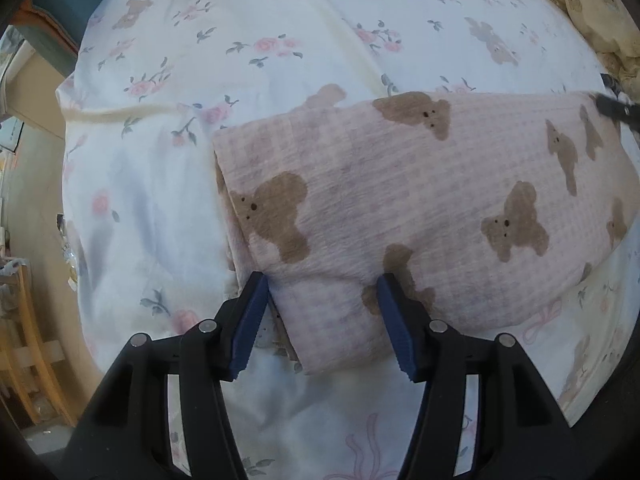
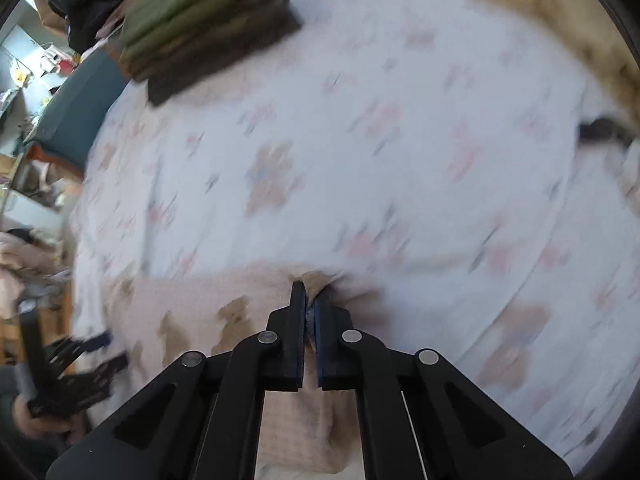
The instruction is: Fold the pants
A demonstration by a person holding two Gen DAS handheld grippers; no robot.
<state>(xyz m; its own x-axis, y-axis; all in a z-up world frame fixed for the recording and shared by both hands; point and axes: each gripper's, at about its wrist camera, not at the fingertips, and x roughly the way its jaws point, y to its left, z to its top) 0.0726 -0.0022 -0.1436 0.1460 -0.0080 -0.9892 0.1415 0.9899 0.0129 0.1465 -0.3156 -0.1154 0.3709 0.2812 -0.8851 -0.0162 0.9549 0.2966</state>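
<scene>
The pink bear-print pajama pants [image 1: 400,208] lie folded on the floral bedsheet [image 1: 160,200]. The left gripper [image 1: 322,300] is spread wide at their near edge, holding nothing. The right gripper [image 2: 309,304] is pinched tight on a fold of the pants. Folded clothes [image 2: 200,28] sit at the bed's far edge.

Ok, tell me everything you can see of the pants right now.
The pants are pink checked fabric printed with brown bears, soft and crinkly looking. They lie folded in layers on the floral bedsheet, running out to the right, stacked edges showing at the near left end. The left tongs stand open with a near corner between the fingers. The right tongs are shut on cloth at the far edge; that view is blurred.
</scene>
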